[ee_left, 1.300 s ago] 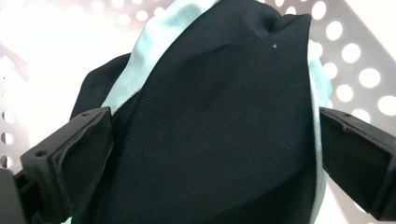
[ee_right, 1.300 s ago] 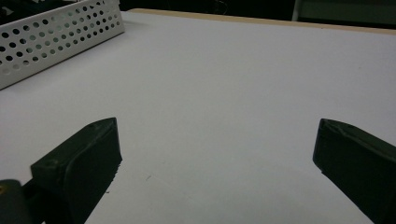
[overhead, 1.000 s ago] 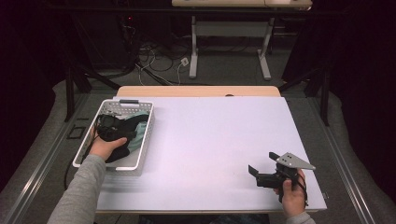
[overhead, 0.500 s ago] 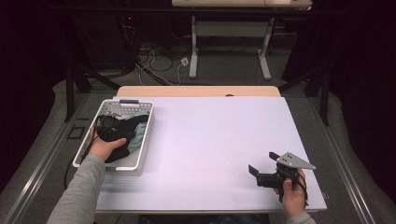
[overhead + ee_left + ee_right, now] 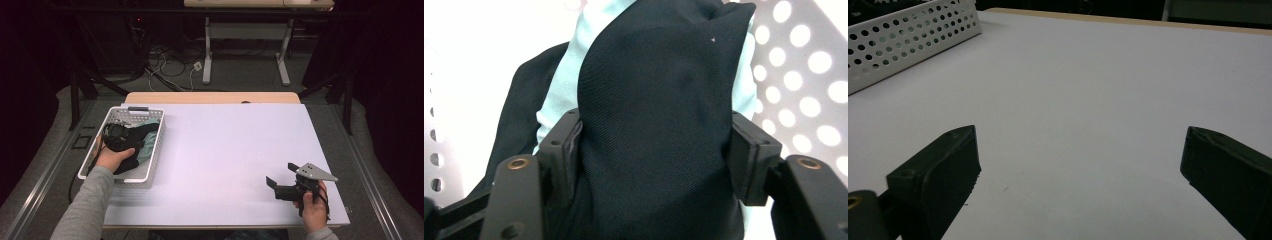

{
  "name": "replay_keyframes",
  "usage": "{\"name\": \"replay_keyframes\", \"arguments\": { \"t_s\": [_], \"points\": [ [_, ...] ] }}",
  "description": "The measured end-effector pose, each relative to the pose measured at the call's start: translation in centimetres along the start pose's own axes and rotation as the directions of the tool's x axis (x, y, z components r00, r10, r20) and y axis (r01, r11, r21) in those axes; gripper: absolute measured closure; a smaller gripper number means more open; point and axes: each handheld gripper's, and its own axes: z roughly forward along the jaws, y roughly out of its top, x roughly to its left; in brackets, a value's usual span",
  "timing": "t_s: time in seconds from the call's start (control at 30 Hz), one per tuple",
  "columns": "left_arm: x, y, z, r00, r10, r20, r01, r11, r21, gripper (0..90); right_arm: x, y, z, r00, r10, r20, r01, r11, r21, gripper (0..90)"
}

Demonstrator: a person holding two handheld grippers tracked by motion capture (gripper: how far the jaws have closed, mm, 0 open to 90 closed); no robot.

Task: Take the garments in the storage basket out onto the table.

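White surface (image 5: 220,150) with a wooden far edge; beyond it, tangled cables (image 5: 172,62) on grey floor (image 5: 240,75) between white table legs (image 5: 206,50).

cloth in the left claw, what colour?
Black cloth, over a pale mint one; clearest in the left gripper view.

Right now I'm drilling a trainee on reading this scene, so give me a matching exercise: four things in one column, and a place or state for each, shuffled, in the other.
Things:
1. left gripper
2. right gripper
3. white basket
4. black cloth

Places or states:
A. stands at the table's left side
B. open, low over the bare table top
C. lies in the basket over pale green cloth
D. down in the basket, with cloth between its parts

Pairs: 1-D, 2-B, 3-A, 4-C
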Motion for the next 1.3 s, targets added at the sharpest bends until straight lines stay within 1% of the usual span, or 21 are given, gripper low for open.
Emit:
{"name": "replay_keyframes", "arguments": {
  "t_s": [0.07, 0.1, 0.13, 0.17, 0.23, 0.27, 0.3, 0.4, 0.47, 0.53, 0.6, 0.63, 0.67, 0.73, 0.77, 0.87, 0.9, 1.07, 1.17, 1.23, 1.3],
  "points": [
    [-0.1, 0.0, 0.0, 1.0000, -0.004, 0.003, 0.004, 1.0000, 0.000, 38.1, 0.0, 0.0, 0.0, 1.0000, 0.001, 0.000, -0.001, 1.000, 0.000, 2.2],
    [-0.2, 0.0, -0.1, 1.0000, 0.000, -0.007, 0.000, 1.0000, -0.001, 39.1, 0.0, 0.0, 0.0, 1.0000, -0.003, -0.004, 0.003, 1.000, 0.004, 2.5],
    [-0.2, 0.1, -0.2, 1.0000, 0.007, -0.005, -0.007, 1.0000, 0.001, 40.7, -0.1, 0.0, 0.0, 1.0000, -0.002, -0.004, 0.002, 1.000, 0.004, 2.6],
    [-0.3, 0.1, -0.2, 0.9999, 0.002, -0.014, -0.002, 1.0000, -0.001, 42.1, 0.0, 0.0, 0.0, 1.0000, 0.005, -0.001, -0.005, 1.000, 0.012, 2.8],
    [-0.5, 0.1, -0.3, 0.9998, 0.001, -0.021, -0.001, 1.0000, -0.006, 44.4, -0.1, 0.0, 0.0, 1.0000, 0.001, 0.003, -0.001, 1.000, 0.010, 3.1],
    [-0.5, 0.2, -0.4, 0.9996, 0.018, -0.024, -0.018, 0.9998, -0.001, 45.6, -0.1, 0.0, 0.0, 1.0000, 0.002, 0.003, -0.002, 1.000, 0.010, 3.1],
    [-0.6, 0.2, -0.5, 0.9995, 0.017, -0.026, -0.017, 0.9998, -0.003, 46.9, -0.1, 0.0, 0.0, 1.0000, 0.003, 0.002, -0.003, 1.000, 0.009, 3.1],
    [-0.7, 0.2, -0.6, 0.9995, 0.019, -0.025, -0.019, 0.9998, -0.007, 51.4, -0.2, 0.0, 0.0, 1.0000, 0.002, 0.004, -0.002, 1.000, 0.010, 3.2],
    [-0.8, 0.2, -0.8, 0.9991, 0.032, -0.029, -0.033, 0.9994, -0.013, 54.3, -0.2, 0.0, 0.0, 1.0000, 0.001, 0.002, -0.001, 1.000, 0.011, 3.2],
    [-0.9, 0.3, -0.9, 0.9993, 0.029, -0.024, -0.029, 0.9995, -0.015, 56.3, -0.2, 0.0, 0.0, 1.0000, 0.002, 0.003, -0.002, 1.000, 0.014, 3.3],
    [-0.9, 0.3, -1.1, 0.9996, 0.023, -0.014, -0.023, 0.9996, -0.018, 57.7, -0.2, 0.0, 0.0, 1.0000, 0.004, 0.005, -0.004, 1.000, 0.016, 3.3],
    [-0.8, 0.4, -1.2, 0.9995, 0.028, -0.012, -0.028, 0.9994, -0.017, 58.3, -0.2, 0.0, 0.0, 1.0000, 0.003, 0.005, -0.003, 1.000, 0.015, 3.4],
    [-0.9, 0.4, -1.2, 0.9996, 0.022, -0.017, -0.022, 0.9995, -0.022, 58.9, -0.2, 0.0, 0.0, 1.0000, 0.003, 0.004, -0.003, 1.000, 0.015, 3.4],
    [-0.9, 0.5, -1.4, 0.9998, 0.021, -0.002, -0.021, 0.9997, -0.014, 60.4, -0.2, 0.0, 0.0, 1.0000, 0.005, 0.006, -0.005, 1.000, 0.014, 3.4],
    [-1.0, 0.5, -1.6, 1.0000, 0.009, -0.002, -0.009, 0.9999, -0.013, 60.8, -0.2, 0.0, 0.0, 1.0000, 0.007, 0.004, -0.007, 1.000, 0.016, 3.4],
    [-0.9, 0.5, -1.8, 0.9998, 0.020, 0.002, -0.020, 0.9992, -0.035, 61.6, -0.3, -0.1, 0.1, 1.0000, 0.006, 0.003, -0.006, 1.000, 0.012, 3.5],
    [-0.9, 0.5, -1.9, 0.9996, 0.030, 0.001, -0.029, 0.9989, -0.037, 61.8, -0.3, 0.0, 0.0, 1.0000, 0.007, 0.004, -0.007, 1.000, 0.012, 3.5],
    [-1.1, 0.5, -2.3, 0.9990, 0.044, 0.000, -0.044, 0.9981, -0.042, 64.3, -0.3, -0.1, 0.0, 0.9999, 0.012, 0.003, -0.012, 1.000, 0.011, 3.7],
    [-1.3, 0.6, -2.4, 0.9994, 0.035, 0.005, -0.035, 0.9986, -0.039, 66.0, -0.3, -0.1, 0.1, 0.9999, 0.013, 0.004, -0.013, 1.000, 0.012, 3.7],
    [-1.2, 0.6, -2.5, 0.9992, 0.040, 0.001, -0.040, 0.9984, -0.040, 67.2, -0.3, -0.1, 0.1, 0.9999, 0.014, 0.004, -0.014, 1.000, 0.013, 3.8],
    [-1.2, 0.6, -2.8, 0.9995, 0.031, -0.001, -0.031, 0.9984, -0.047, 68.1, -0.3, -0.1, 0.1, 0.9999, 0.015, 0.004, -0.015, 1.000, 0.013, 3.8]
  ]
}}
